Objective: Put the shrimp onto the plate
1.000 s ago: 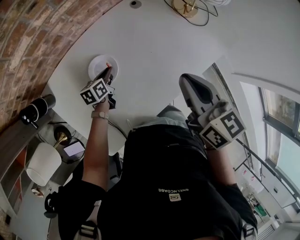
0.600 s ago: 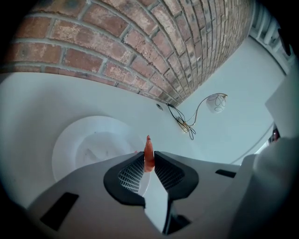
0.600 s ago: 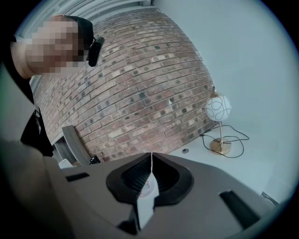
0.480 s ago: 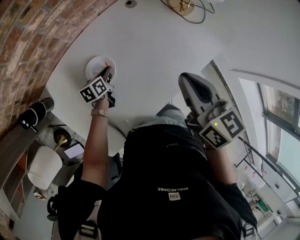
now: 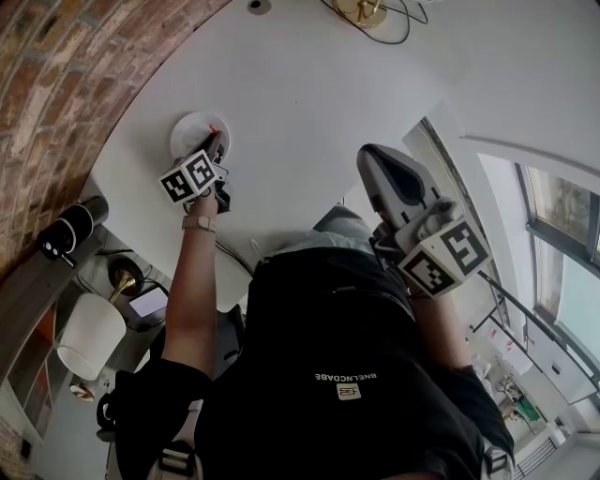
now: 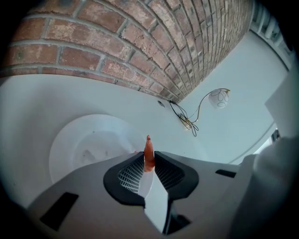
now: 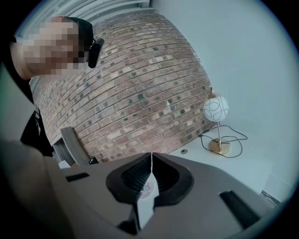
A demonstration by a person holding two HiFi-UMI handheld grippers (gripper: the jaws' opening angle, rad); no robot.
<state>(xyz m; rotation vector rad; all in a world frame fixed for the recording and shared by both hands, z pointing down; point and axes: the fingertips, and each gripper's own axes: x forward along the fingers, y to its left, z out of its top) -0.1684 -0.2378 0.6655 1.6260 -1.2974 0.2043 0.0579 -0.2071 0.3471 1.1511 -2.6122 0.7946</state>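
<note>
An orange-red shrimp (image 6: 149, 154) sticks up from between the jaws of my left gripper (image 6: 149, 161), which is shut on it. Just beyond and to the left lies a round white plate (image 6: 88, 142), with the shrimp's tip over its near right rim. In the head view the left gripper (image 5: 214, 150) reaches over the plate (image 5: 190, 129) on the white table, the shrimp (image 5: 216, 130) a small red spot at its tip. My right gripper (image 5: 375, 167) is held back near the person's body, shut with nothing in it (image 7: 151, 158).
A brick wall (image 6: 140, 46) curves round behind the table. A lamp with a brass foot and a dark cord (image 6: 194, 123) stands further along the white table (image 5: 309, 103). A small round fitting (image 5: 255, 6) sits in the tabletop. A black cylinder (image 5: 66, 230) stands lower left.
My left gripper has shifted slightly up and left with the shrimp, further over the plate. The right gripper has stayed put.
</note>
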